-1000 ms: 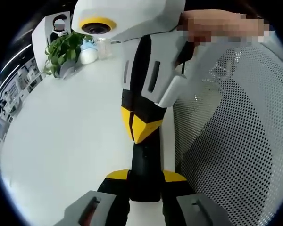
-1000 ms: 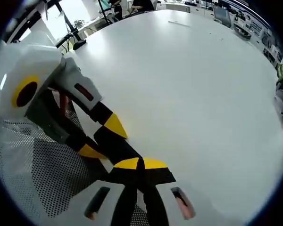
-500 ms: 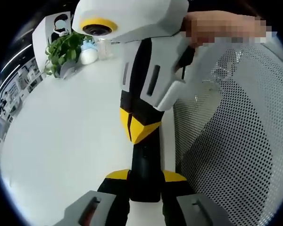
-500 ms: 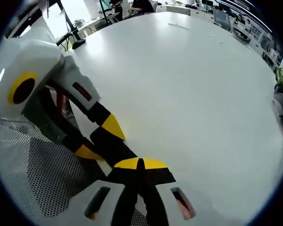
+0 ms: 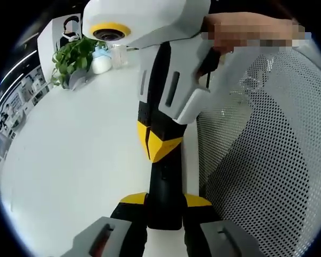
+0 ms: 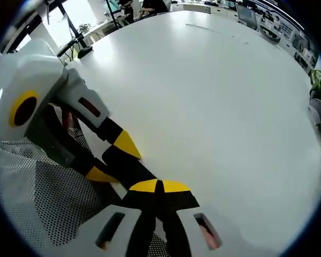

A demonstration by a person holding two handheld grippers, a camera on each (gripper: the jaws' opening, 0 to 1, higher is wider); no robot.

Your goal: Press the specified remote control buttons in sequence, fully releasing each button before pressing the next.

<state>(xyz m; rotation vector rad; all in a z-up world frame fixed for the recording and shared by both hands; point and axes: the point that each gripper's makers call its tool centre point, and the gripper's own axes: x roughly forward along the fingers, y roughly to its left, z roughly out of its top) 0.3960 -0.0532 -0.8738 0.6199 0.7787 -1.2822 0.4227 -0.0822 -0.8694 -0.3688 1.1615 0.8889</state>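
A black remote control (image 5: 165, 179) lies lengthwise between the yellow-tipped jaws of my left gripper (image 5: 165, 199), which is shut on its sides just above the white table (image 5: 75, 150). My right gripper (image 5: 159, 143) comes down from the top of the left gripper view. Its jaws are shut together and their yellow point rests on the remote's face. In the right gripper view my right gripper (image 6: 159, 186) is shut, tips on the dark remote (image 6: 129, 167). The left gripper (image 6: 113, 159) reaches in there from the left and holds the remote. The buttons are hidden.
A white mesh chair back (image 5: 267, 160) stands close on the right of the left gripper view, and the chair (image 6: 37, 198) sits at the lower left of the right gripper view. A potted plant (image 5: 72, 59) and small bottles (image 5: 100, 59) sit at the table's far side.
The right gripper's point dipped slightly along the remote and came back. The left gripper's hold is the same.
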